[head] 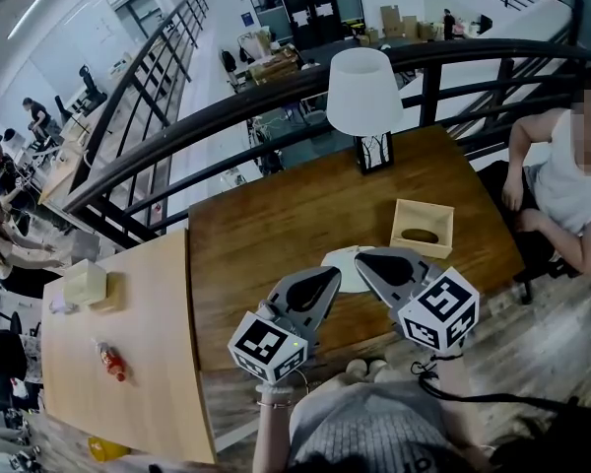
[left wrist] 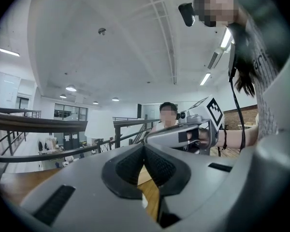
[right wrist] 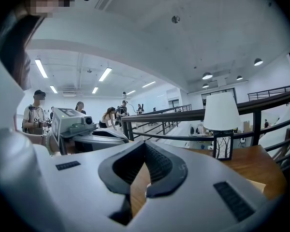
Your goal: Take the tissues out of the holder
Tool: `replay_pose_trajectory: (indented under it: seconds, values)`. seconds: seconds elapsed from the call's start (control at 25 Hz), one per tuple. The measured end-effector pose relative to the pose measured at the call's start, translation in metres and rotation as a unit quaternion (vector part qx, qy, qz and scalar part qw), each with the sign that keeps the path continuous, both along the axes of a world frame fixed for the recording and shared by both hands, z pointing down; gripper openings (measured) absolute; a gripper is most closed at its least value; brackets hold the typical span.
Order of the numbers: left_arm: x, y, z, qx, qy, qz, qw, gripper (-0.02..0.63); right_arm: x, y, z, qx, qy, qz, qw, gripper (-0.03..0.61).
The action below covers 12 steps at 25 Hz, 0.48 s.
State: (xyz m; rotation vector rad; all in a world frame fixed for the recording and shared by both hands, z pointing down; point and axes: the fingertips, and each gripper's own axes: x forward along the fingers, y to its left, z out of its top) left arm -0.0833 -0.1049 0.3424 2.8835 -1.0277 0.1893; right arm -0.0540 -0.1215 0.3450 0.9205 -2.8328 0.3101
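Wooden tissue holder sits on the right side of the brown table. There's a flat white thing near it, can't tell if it's tissue. Left gripper & right gripper hover over the table's front edge, both clenched tight w/ nothing in em. Lamp stands at the back.

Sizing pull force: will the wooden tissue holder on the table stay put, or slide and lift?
Probably stiff: the wooden tissue holder looks like a rigid box. It is likely light for its size, so it may slide or lift on the smooth table. It sits low and flat, so tipping seems unlikely.
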Motion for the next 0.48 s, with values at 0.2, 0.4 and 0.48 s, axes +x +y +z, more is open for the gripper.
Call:
replay_pose_trajectory:
  seconds: [0.2, 0.4, 0.48]
  values:
    - [0.0032, -0.0003, 0.0037, -0.004, -0.001, 0.004, 1.0000, 0.008, 0.0015, -0.0001, 0.0017, 0.002, -0.003, -0.002, 1.000, 0.012]
    - [0.0061, -0.0022, 0.0034, -0.003, -0.002, 0.006, 1.0000, 0.008, 0.0044, -0.0016, 0.0021, 0.004, -0.004, -0.003, 1.000, 0.012]
    - [0.0074, -0.0027, 0.0031, -0.003, -0.003, 0.008, 1.0000, 0.008, 0.0052, -0.0021, 0.0018, 0.004, -0.003, -0.004, 1.000, 0.012]
